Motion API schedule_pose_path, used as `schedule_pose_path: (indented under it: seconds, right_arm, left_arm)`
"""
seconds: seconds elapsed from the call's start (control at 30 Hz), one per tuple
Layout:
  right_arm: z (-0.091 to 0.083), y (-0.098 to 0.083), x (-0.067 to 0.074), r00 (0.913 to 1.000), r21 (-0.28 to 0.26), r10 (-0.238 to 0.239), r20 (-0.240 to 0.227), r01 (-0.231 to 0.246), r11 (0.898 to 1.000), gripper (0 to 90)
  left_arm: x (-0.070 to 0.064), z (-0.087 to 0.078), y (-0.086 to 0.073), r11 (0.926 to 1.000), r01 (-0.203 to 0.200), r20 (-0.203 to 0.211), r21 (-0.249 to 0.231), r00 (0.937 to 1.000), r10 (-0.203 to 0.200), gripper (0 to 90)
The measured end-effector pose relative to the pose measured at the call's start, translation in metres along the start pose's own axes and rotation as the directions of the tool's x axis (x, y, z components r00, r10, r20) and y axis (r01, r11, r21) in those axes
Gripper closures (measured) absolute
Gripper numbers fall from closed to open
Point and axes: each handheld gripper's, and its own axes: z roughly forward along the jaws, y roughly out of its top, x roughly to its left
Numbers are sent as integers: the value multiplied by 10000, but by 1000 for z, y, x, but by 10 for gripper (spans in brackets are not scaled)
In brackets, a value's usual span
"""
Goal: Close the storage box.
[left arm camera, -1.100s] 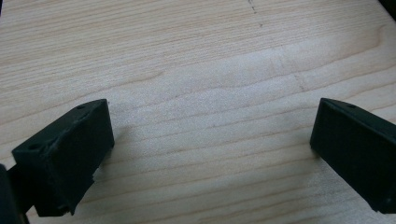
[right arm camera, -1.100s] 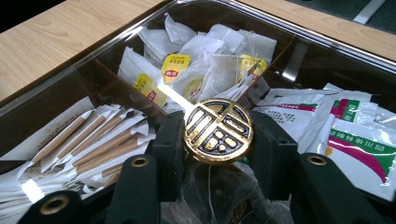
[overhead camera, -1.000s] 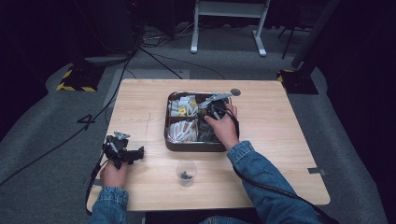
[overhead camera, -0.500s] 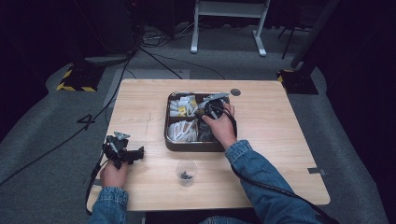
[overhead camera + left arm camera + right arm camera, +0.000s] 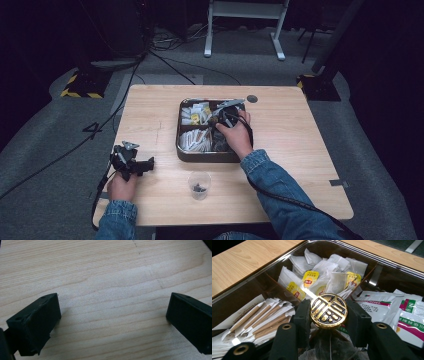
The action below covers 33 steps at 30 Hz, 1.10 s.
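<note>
right gripper [image 5: 328, 322] clamped on gold knob [image 5: 328, 310], frame centre | risk: round rim, probably a lid's, slips from pads [image 5: 303, 317]

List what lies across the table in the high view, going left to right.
left gripper held at the table's left edge → clear plastic cup near the front edge → compartment tray of tea bags and packets → right gripper over the tray → small dark round disc near the far edge.
</note>
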Motion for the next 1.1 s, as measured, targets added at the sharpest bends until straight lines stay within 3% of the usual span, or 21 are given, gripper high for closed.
schedule_pose_path:
  seconds: [0.47,0.67,1.1]
  right_arm:
    - [1,0,-2,9991,-104,-238,-342,235,9997,586]
    - [4,-1,-3,9989,-37,53,-456,-55,10000,585]
    - [3,-1,-2,9990,103,75,-450,-71,9999,580]
  left_arm:
    - [0,0,0,10000,1,4,-3,10000,-1,0]
    - [0,0,0,10000,3,6,-8,10000,-3,0]
    - [0,0,0,10000,-8,-3,-8,10000,8,0]
